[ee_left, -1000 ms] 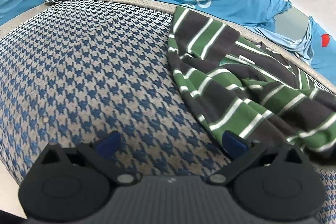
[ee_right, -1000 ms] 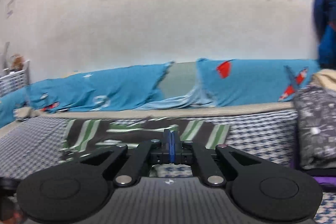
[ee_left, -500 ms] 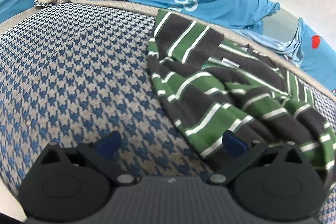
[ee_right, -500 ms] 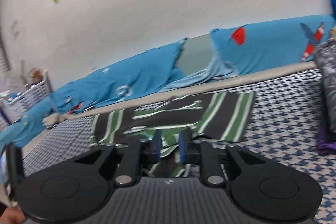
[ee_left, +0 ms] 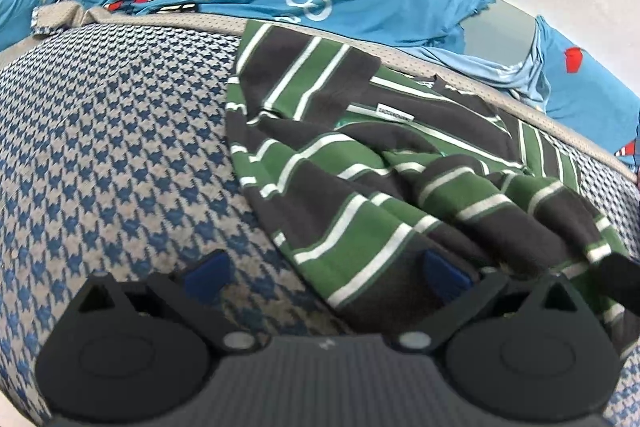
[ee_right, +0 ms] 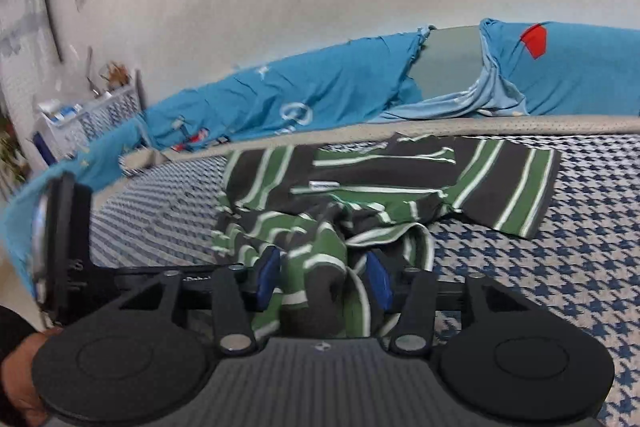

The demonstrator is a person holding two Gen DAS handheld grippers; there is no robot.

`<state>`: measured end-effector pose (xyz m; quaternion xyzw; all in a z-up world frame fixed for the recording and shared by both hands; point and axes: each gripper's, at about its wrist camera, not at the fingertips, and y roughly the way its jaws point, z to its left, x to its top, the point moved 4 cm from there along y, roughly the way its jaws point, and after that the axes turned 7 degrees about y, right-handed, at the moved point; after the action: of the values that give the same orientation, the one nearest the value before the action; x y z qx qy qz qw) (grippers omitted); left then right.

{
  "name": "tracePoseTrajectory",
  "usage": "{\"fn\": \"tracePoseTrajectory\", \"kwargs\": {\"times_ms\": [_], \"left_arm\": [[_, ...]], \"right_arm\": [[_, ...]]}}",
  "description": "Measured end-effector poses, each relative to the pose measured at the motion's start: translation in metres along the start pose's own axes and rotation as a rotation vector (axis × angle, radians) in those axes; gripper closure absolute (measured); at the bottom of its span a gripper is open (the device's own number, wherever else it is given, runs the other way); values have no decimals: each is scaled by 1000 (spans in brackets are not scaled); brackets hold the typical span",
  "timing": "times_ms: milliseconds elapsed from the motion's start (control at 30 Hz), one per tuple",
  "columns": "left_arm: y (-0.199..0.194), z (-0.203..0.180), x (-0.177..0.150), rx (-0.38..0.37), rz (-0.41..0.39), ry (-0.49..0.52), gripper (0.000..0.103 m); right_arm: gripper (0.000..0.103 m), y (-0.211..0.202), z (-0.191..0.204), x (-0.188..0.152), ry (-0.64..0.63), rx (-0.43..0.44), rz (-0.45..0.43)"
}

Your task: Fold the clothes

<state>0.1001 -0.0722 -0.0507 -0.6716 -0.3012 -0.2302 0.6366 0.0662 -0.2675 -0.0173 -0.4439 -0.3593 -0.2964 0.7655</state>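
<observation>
**Right gripper opening over the bunched hem**

The striped shirt (ee_right: 384, 187) is lying on the houndstooth bed (ee_right: 560, 267), collar end spread toward the blue bedding (ee_right: 280, 107), near end crumpled. The right gripper (ee_right: 324, 277), pinched together a second ago, is now spreading around that bunched fabric. The left gripper (ee_left: 324, 273) is staying wide at the shirt's near edge. A regrasp looks likely.
</observation>
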Motion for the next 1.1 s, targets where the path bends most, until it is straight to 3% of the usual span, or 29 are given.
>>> {"fn": "tracePoseTrajectory", "kwargs": {"times_ms": [33, 67, 167, 433, 700, 867, 967, 1100], "left_arm": [[2, -2, -1, 4, 4, 9, 0], [5, -3, -2, 11, 12, 16, 0], [13, -6, -5, 33, 37, 37, 0], [19, -10, -9, 85, 48, 109, 0], [19, -10, -9, 79, 54, 109, 0], [18, -8, -9, 69, 62, 109, 0], [15, 0, -8, 65, 65, 87, 0], [10, 14, -8, 90, 71, 51, 0]], "right_arm": [[88, 3, -1, -2, -3, -17, 3], [95, 4, -3, -1, 4, -26, -2], [98, 2, -11, 5, 35, -56, -38], [99, -28, -49, 35, 171, -175, -224], [99, -42, -102, 46, 317, -432, -279], [96, -31, -112, 39, 358, -464, -218], [87, -41, -107, 43, 333, -489, -273], [85, -51, -95, 47, 282, -490, -312]]}}
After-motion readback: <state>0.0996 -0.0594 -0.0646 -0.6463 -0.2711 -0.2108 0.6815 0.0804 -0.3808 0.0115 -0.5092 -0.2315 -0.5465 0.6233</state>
